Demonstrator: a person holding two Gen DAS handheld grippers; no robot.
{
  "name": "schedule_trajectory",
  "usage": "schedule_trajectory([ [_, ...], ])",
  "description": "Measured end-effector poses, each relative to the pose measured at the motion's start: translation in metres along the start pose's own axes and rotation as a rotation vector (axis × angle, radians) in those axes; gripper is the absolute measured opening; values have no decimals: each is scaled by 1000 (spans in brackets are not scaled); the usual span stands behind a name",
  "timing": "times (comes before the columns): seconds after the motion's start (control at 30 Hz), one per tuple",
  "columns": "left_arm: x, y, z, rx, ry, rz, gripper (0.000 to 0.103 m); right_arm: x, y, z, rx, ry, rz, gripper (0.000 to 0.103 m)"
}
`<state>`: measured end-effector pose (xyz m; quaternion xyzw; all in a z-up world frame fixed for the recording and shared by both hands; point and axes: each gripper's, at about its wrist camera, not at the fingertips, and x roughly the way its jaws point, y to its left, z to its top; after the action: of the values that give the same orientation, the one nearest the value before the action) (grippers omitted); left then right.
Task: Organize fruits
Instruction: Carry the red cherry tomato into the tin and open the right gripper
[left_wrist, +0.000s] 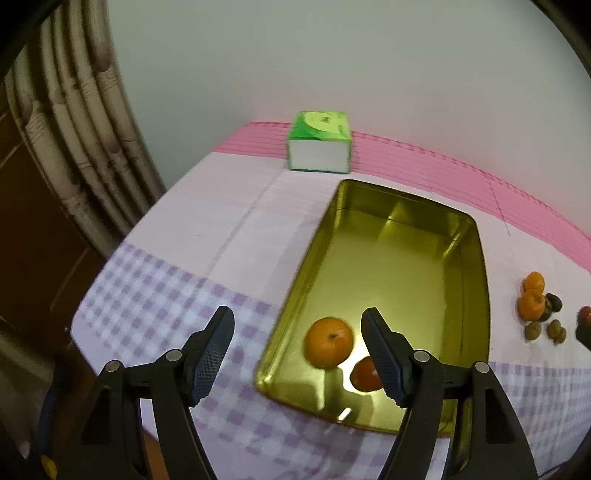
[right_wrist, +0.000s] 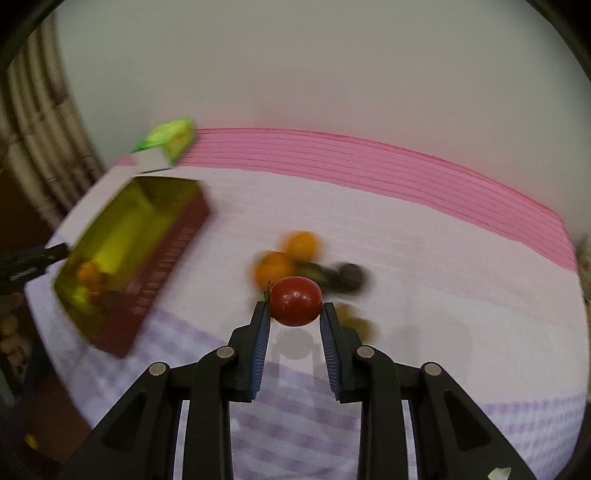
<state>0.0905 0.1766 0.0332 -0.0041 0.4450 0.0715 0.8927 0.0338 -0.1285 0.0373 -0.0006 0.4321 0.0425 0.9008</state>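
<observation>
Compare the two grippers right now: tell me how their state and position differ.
The left gripper has its jaws spread wide and empty, while the right gripper is closed on a red tomato. The left one hangs over the gold tin near an orange; the right one is over the tablecloth beside the loose fruit. Both point toward the wall.

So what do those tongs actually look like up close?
Both look alike: the left tongs and right tongs are matte black plastic, with angular linkage arms, round silver pivot pins, and two flat fingers faced with ribbed dark-blue grip pads. No cables or sleeves show.
</observation>
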Motion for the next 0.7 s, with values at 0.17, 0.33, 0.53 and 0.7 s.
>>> schedule_trajectory([
  [0.17, -8, 23, -9, -28, 9, 15, 72, 12, 59, 10, -91, 12, 98, 26],
  [0.33, -12, 41, -20, -47, 27, 45, 72, 22, 108, 12, -164, 26, 149, 26],
  [0.53, -12, 57, -29, -93, 61, 59, 72, 36, 137, 13, -219, 48, 172, 26],
  [0.7, -5, 61, -31, -110, 91, 50, 72, 47, 148, 15, -259, 68, 171, 26],
])
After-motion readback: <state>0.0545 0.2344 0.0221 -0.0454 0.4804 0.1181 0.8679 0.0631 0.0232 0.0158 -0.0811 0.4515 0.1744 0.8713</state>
